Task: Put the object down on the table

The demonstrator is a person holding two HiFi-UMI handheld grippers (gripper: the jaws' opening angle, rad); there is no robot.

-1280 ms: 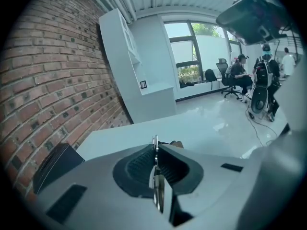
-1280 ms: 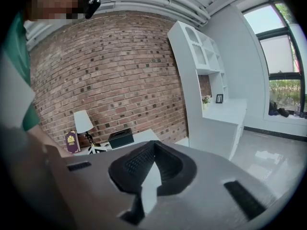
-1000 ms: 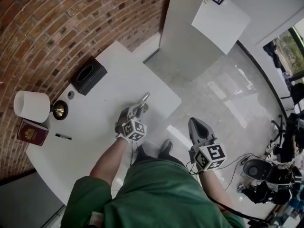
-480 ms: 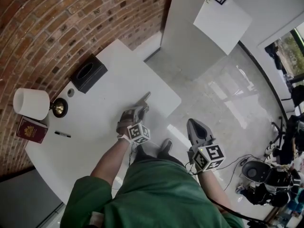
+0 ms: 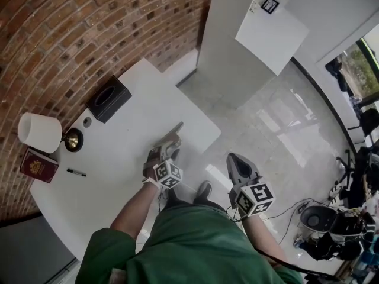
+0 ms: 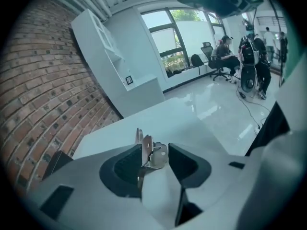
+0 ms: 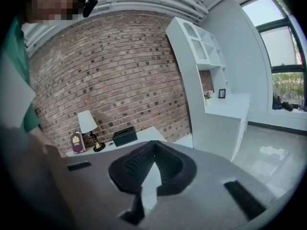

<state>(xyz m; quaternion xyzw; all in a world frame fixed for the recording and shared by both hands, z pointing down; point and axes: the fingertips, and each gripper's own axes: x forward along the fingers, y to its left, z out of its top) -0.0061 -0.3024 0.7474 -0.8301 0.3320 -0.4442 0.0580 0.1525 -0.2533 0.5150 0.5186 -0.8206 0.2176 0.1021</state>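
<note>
Release in progress: left gripper (image 5: 169, 143) jaws are opening around the metal piece (image 6: 154, 155) above the white table (image 5: 118, 158), apparently leaving only withdrawal; right gripper (image 5: 233, 158) hangs closed, empty.

An office: swivel chairs (image 6: 197, 60), white desk (image 5: 135, 118), brick wall (image 5: 71, 34).
</note>
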